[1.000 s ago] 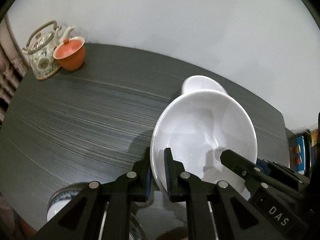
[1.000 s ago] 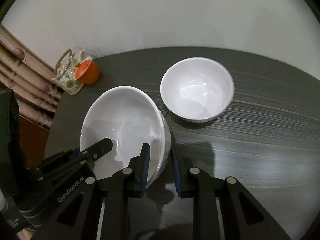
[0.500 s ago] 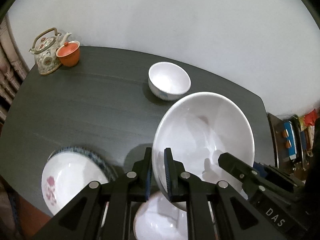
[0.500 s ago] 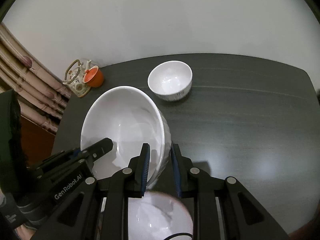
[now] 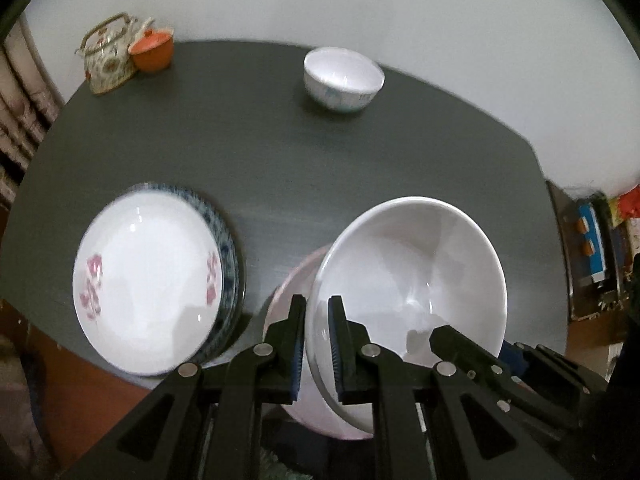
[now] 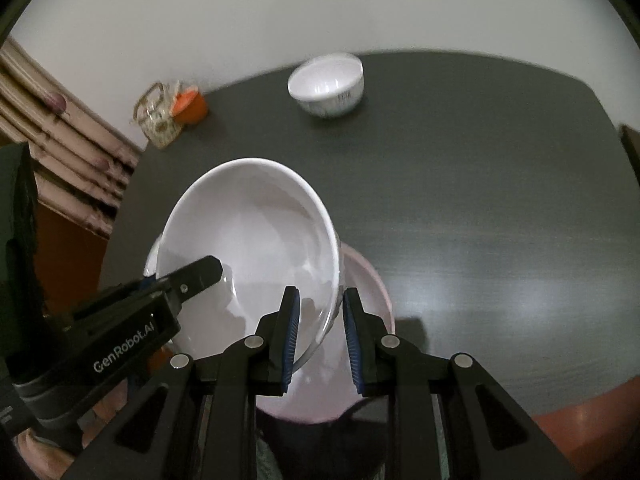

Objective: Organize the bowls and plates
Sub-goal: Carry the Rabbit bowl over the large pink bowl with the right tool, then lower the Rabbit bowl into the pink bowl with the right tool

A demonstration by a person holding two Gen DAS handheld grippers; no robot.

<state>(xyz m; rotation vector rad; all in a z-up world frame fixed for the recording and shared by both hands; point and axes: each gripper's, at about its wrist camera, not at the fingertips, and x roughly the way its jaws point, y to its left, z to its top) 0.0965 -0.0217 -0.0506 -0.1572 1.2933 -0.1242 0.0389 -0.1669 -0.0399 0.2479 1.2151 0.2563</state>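
A large white bowl (image 5: 412, 272) hangs tilted above the dark table (image 5: 280, 152), carried by both grippers. My left gripper (image 5: 317, 320) is shut on its left rim, and my right gripper (image 6: 320, 312) is shut on the opposite rim of the same bowl (image 6: 248, 240). Under the bowl lies a pale pink dish (image 5: 290, 292), also showing in the right wrist view (image 6: 364, 344). A flowered white plate (image 5: 148, 284) rests on a blue-patterned plate (image 5: 226, 248) at the near left. A small white bowl (image 5: 342, 78) stands at the far side.
A patterned teapot (image 5: 108, 56) and an orange cup (image 5: 154, 50) sit at the far left corner, next to a white wall. The table's near edge runs just below the plates. Shelving with coloured items (image 5: 592, 248) stands off the right edge.
Both grippers have drawn the large bowl back toward the table's near edge. The small bowl is now farther off, and the stacked plates and pink dish have come into view.
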